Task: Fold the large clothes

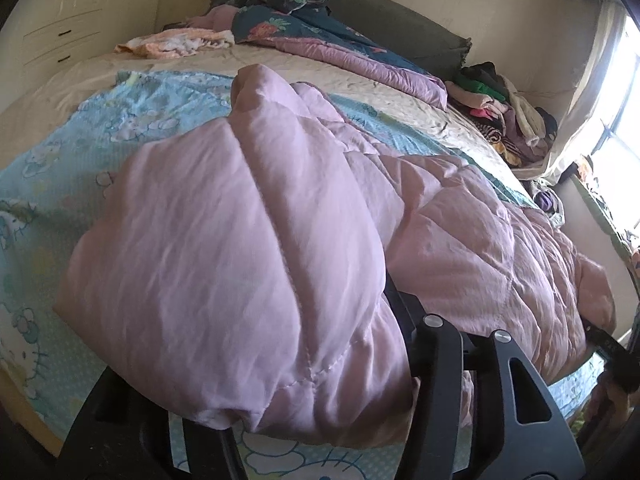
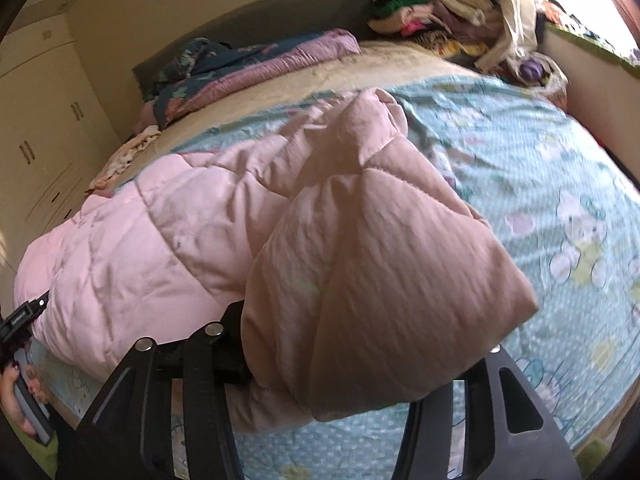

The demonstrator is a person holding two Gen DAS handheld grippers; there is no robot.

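A large pink quilted comforter [image 1: 460, 240] lies across the near end of the bed; it also shows in the right wrist view [image 2: 160, 232]. My left gripper [image 1: 320, 392] is shut on one corner of it, and the bunched fabric drapes over the fingers and hides the tips. My right gripper [image 2: 332, 364] is shut on the other corner, also buried under a raised fold. Both corners are lifted a little above the bed. The other gripper's black tip shows at each frame's edge [image 1: 608, 344] [image 2: 24, 316].
A light blue cartoon-print sheet [image 1: 120, 128] covers the bed. A dark floral and purple quilt [image 1: 320, 40] lies by the grey headboard [image 1: 400, 4]. A clothes pile [image 1: 508, 112] sits at the far right corner. A wardrobe [image 1: 72, 12] stands left; a window [image 1: 624, 120] is right.
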